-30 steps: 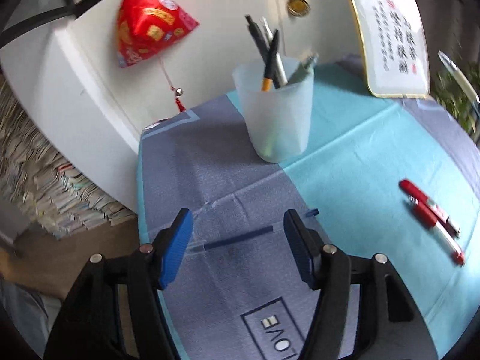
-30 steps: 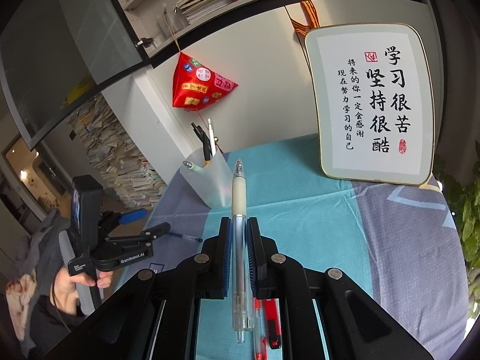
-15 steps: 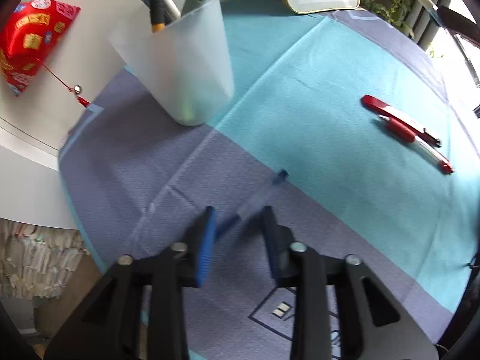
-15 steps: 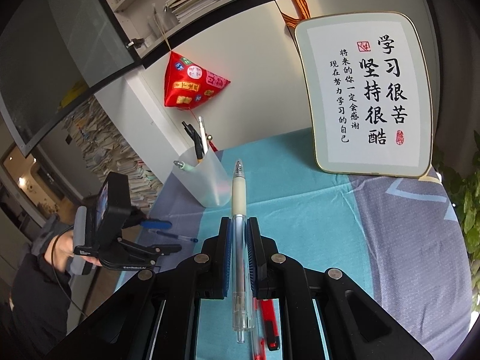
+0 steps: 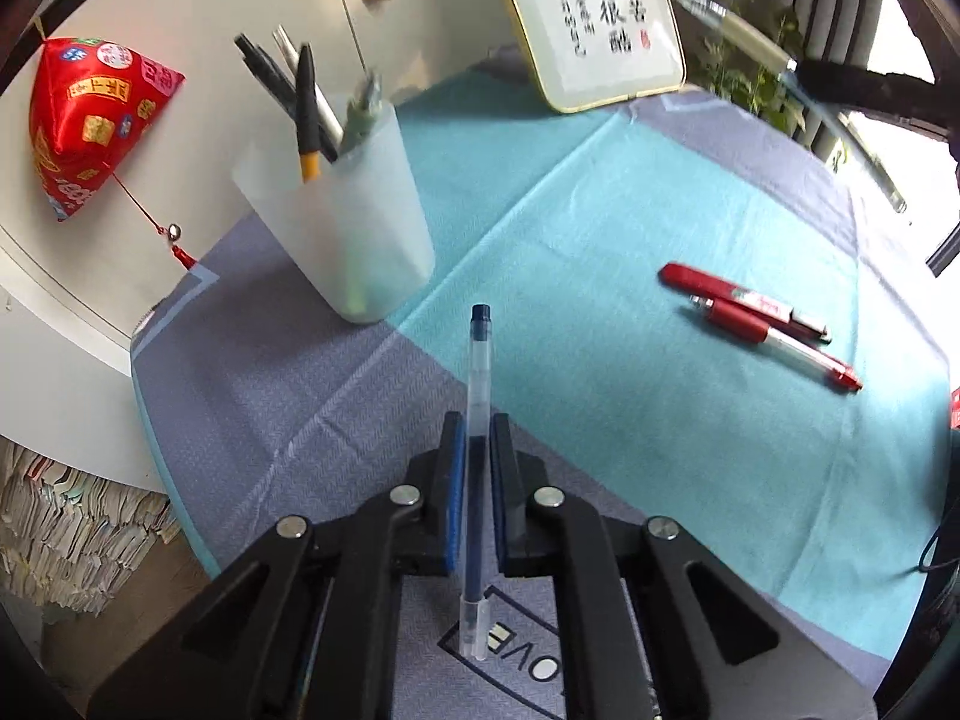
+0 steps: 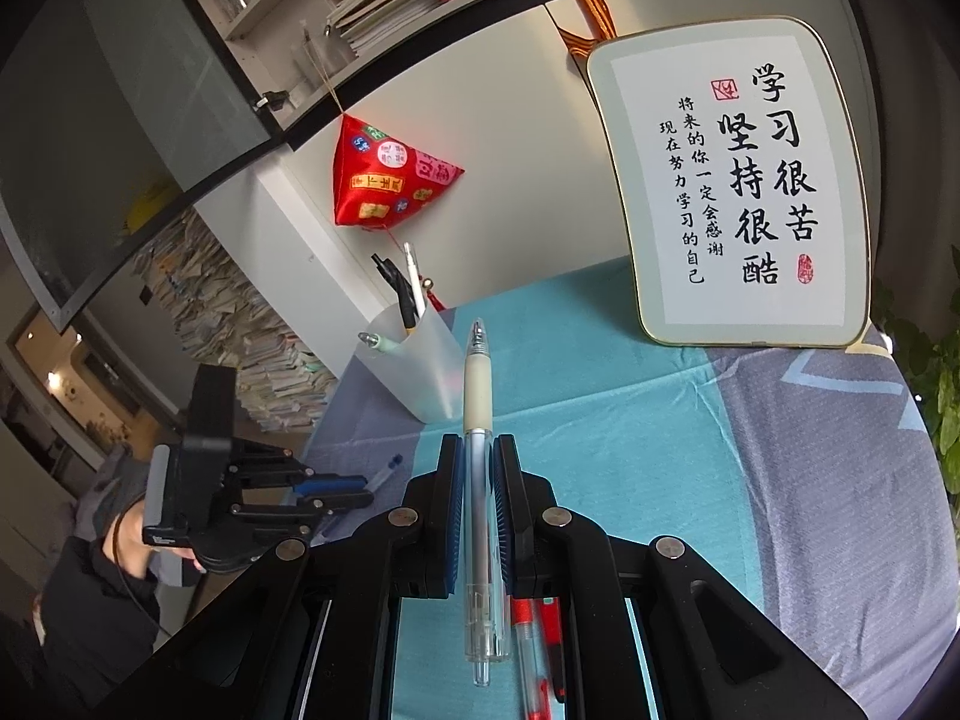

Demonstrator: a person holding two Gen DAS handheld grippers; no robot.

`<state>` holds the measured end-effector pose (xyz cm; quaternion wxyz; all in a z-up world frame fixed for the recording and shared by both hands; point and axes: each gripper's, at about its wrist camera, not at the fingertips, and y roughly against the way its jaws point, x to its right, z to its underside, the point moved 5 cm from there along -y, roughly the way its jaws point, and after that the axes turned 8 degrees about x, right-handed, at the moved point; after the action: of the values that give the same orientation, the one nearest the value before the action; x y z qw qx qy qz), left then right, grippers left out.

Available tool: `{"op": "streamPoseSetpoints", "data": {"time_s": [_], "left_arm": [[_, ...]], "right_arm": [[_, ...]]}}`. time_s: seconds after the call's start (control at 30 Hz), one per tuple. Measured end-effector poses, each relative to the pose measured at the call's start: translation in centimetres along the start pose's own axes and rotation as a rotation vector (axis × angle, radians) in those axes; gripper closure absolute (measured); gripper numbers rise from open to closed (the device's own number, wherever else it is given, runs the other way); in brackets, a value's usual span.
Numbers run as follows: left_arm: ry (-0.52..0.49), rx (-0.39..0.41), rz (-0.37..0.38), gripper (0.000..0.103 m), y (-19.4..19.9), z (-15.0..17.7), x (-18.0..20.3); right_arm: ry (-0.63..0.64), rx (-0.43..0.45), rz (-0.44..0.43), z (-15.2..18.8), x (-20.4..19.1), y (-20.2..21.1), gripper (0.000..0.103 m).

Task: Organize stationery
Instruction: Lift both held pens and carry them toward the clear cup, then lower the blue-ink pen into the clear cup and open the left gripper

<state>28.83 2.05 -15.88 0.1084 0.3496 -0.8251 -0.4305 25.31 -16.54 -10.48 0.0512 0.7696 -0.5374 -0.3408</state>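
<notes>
Left wrist: pen cup (image 5: 354, 228) stands beyond red pens (image 5: 762, 318).

Your red pens (image 6: 543, 642) lie mostly hidden behind the right gripper (image 6: 478, 474). The cup (image 5: 354, 222) hides the lower ends of its pens. The sign (image 5: 591, 18) is cut off by the top edge.

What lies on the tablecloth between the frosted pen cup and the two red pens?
Nothing: between the pen cup and the red pens is bare teal tablecloth, seen in the left wrist view.
</notes>
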Motion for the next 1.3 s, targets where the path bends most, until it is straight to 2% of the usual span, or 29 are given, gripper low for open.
{"op": "streamPoseSetpoints", "data": {"time_s": [0.23,0.27,0.33,0.37,0.47,0.53,0.6,0.63,0.67,0.7,0.73,0.8,0.83,0.87,1.0,1.1,1.2,1.3], "left_arm": [[0.109,0.27,-0.056,0.099,4.9,-4.5,-0.9],[0.116,0.266,-0.033,0.099,5.0,-4.7,-0.9],[0.067,0.24,-0.05,0.099,4.5,-4.6,-0.5],[0.033,0.195,-0.05,0.095,3.7,-4.2,0.1],[-0.035,0.031,-0.082,0.095,0.0,-2.0,0.5],[-0.021,-0.046,-0.042,0.093,-1.9,-0.6,0.4],[-0.005,-0.105,-0.023,0.081,-3.7,0.3,0.5],[-0.012,-0.132,-0.041,0.069,-4.5,0.7,0.6],[-0.025,-0.134,-0.057,0.065,-4.9,0.8,0.7],[-0.029,-0.095,-0.053,0.063,-4.6,0.5,0.8],[-0.013,-0.098,-0.025,0.064,-4.6,0.4,0.9],[0.038,-0.137,0.047,0.075,-5.2,0.6,1.0],[0.024,-0.122,0.067,0.094,-5.2,0.4,1.2],[0.004,-0.12,0.066,0.096,-5.2,0.5,1.4],[0.052,-0.113,0.086,0.097,-5.4,0.3,1.0],[0.03,-0.084,0.071,0.098,-4.5,0.1,1.2],[0.057,-0.002,0.085,0.098,-2.0,-1.5,1.5],[0.137,0.117,0.059,0.098,0.8,-3.4,-0.1]], "right_arm": [[-0.01,0.002,-0.009,0.0,0.3,0.2,0.093],[-0.011,0.004,-0.008,-0.1,0.4,0.3,0.093],[-0.019,0.003,-0.011,0.0,0.5,0.5,0.093],[-0.024,0.0,-0.015,0.0,0.6,0.5,0.093],[-0.032,-0.01,-0.02,0.1,0.8,0.5,0.093],[-0.023,-0.01,-0.011,0.2,0.8,0.5,0.093],[-0.028,-0.012,-0.008,0.1,1.1,0.5,0.093],[-0.033,-0.011,-0.011,0.1,1.1,0.5,0.093],[-0.035,-0.014,-0.012,0.2,1.2,0.5,0.093],[-0.035,-0.015,-0.009,0.2,1.3,0.5,0.093],[-0.034,-0.013,-0.004,0.2,1.3,0.5,0.093],[-0.034,-0.012,-0.003,0.2,1.3,0.6,0.093],[-0.036,-0.011,-0.006,0.2,1.3,0.6,0.093],[-0.036,-0.01,-0.007,0.2,1.2,0.7,0.093],[-0.037,-0.005,-0.009,0.2,1.1,0.8,0.093],[-0.037,0.002,-0.004,0.1,1.2,0.9,0.093],[-0.044,0.002,-0.007,0.1,1.2,1.0,0.093],[-0.045,0.002,-0.011,0.1,1.1,1.0,0.093]]}}
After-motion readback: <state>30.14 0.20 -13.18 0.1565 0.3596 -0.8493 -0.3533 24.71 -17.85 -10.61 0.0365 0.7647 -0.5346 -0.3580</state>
